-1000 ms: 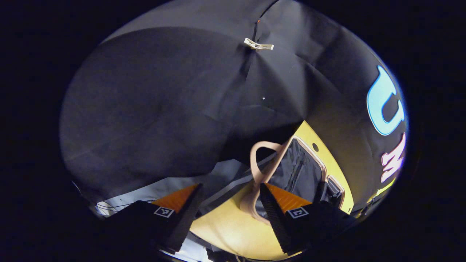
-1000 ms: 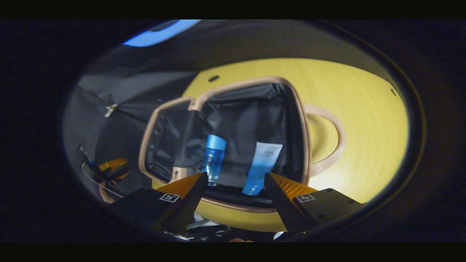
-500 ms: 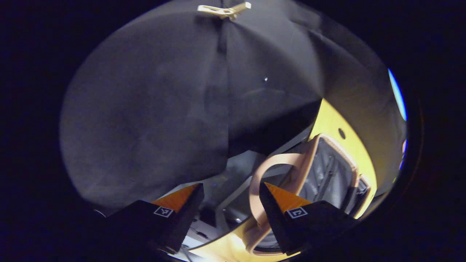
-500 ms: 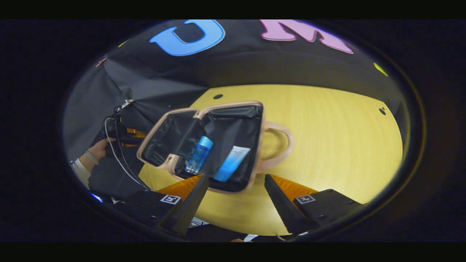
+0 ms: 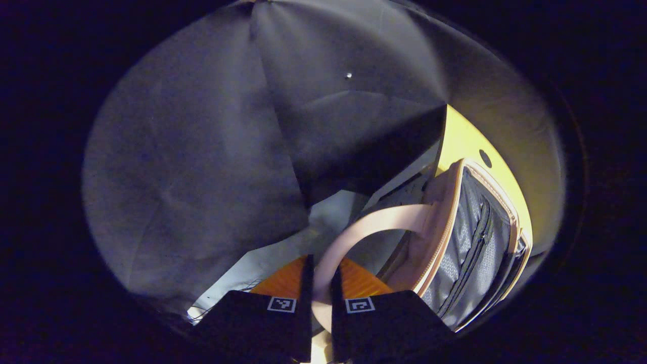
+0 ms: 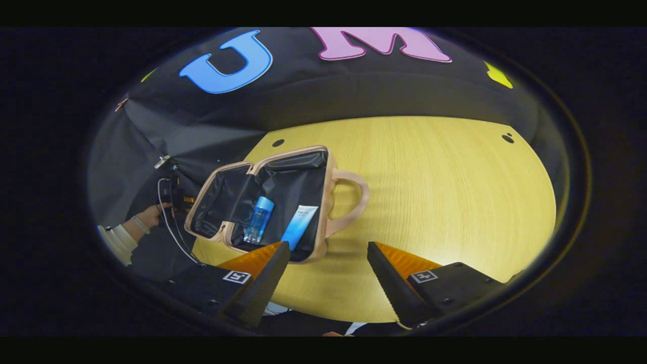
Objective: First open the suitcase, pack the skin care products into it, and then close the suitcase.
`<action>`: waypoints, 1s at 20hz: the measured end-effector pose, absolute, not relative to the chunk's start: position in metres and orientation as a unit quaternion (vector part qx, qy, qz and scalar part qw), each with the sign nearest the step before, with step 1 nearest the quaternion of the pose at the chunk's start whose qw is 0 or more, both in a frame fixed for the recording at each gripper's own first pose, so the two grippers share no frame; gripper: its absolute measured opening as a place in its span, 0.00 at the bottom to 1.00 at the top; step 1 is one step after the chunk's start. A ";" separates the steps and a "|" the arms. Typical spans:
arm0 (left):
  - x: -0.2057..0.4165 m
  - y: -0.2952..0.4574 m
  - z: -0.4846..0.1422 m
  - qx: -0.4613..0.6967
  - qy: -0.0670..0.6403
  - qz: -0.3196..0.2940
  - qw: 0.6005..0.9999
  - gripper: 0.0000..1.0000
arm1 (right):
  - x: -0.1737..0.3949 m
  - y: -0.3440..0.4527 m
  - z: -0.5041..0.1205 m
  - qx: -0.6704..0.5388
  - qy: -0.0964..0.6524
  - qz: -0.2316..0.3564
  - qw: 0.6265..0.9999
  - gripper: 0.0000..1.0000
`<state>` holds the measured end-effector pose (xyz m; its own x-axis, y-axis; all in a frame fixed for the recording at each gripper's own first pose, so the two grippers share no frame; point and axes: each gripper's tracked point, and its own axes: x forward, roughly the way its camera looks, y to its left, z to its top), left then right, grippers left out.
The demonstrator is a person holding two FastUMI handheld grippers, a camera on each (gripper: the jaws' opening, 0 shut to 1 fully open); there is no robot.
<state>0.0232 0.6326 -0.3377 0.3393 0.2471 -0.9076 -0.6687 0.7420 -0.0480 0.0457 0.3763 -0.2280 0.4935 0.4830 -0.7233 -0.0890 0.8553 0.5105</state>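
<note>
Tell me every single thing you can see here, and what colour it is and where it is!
suitcase: 1, pink with black lining, open on the table's left part
bottle: 1, blue, inside the suitcase
tube: 1, white and blue, inside, beside the bottle
table: 1, yellow wood
suitcase handle: 1, pink, between the left tool's fingers
left tool: shut on the handle
right tool: open, above the table
hand: 1, left of the suitcase

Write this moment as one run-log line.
stage: closing | left hand-held gripper: shut on lid handle | right hand-held gripper: open | suitcase: open, bottle and tube inside
</note>
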 end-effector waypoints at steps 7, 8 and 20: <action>0.040 0.598 -0.237 -0.178 0.450 0.215 0.848 0.06 | 0.049 0.381 -0.218 0.209 0.461 0.201 0.839 0.98; 0.043 0.591 -0.216 -0.174 0.438 0.206 0.857 0.06 | 0.051 0.381 -0.216 0.207 0.455 0.207 0.841 0.98; 0.099 0.337 -0.007 -0.140 0.331 0.024 0.933 0.06 | 0.030 0.274 -0.215 0.221 0.398 0.212 0.865 0.97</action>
<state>0.0990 0.3369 -0.0073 0.7803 -0.0486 -0.6235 -0.1367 0.9596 -0.2459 0.0300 0.2741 -0.2155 0.5937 0.5429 -0.5940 -0.1913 0.8122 0.5512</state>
